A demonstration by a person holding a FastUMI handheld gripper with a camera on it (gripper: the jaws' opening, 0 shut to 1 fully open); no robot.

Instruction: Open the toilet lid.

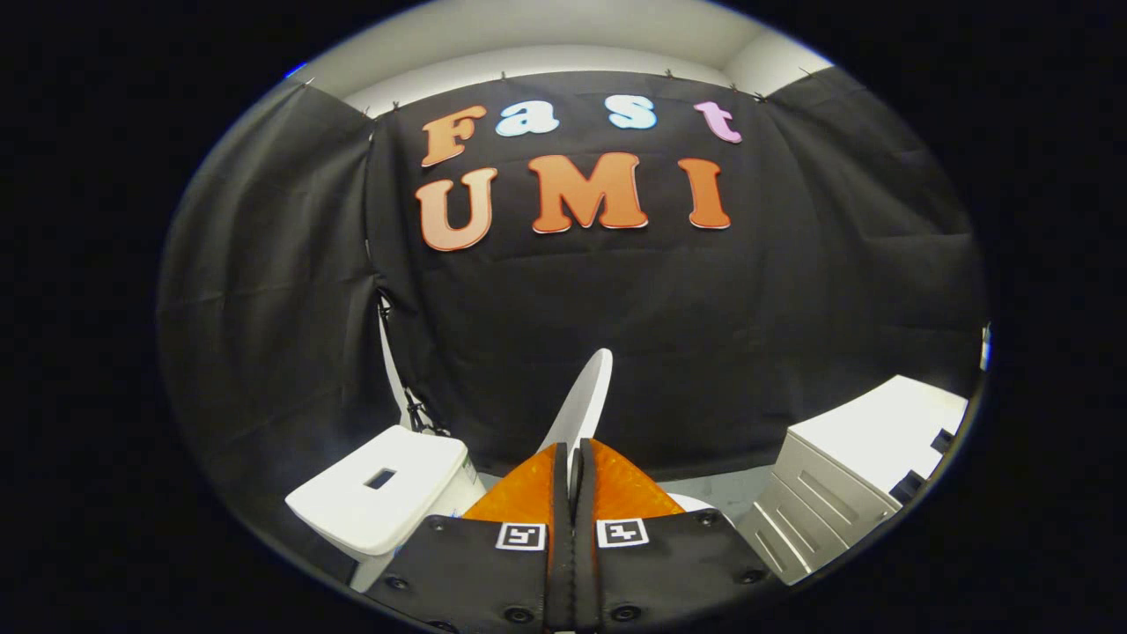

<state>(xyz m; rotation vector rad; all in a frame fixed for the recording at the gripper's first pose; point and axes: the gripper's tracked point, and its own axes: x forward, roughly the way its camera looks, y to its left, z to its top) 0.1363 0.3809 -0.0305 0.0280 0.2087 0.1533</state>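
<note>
— Gripper [574, 458] first: what are its fingers doing?

— Clenched. The two orange fingers [528, 489] are pressed almost together, and the thin edge of the white toilet lid [583, 401] runs down into the narrow slit between them. Both pads seem to bear on it, so it is grasping the lid.

— And how does the lid stand?

— Raised, seen edge-on, rising out of the fingertips and leaning slightly to the right against the black cloth wall [687, 335].

— What lies around it?

— Left of the fingers, the white toilet tank [379, 493], with a dark rectangular slot in its flat top. Well apart on the right, a white cabinet [845, 484] with ribbed drawer fronts. Between them, a strip of pale floor [731, 489].
</note>
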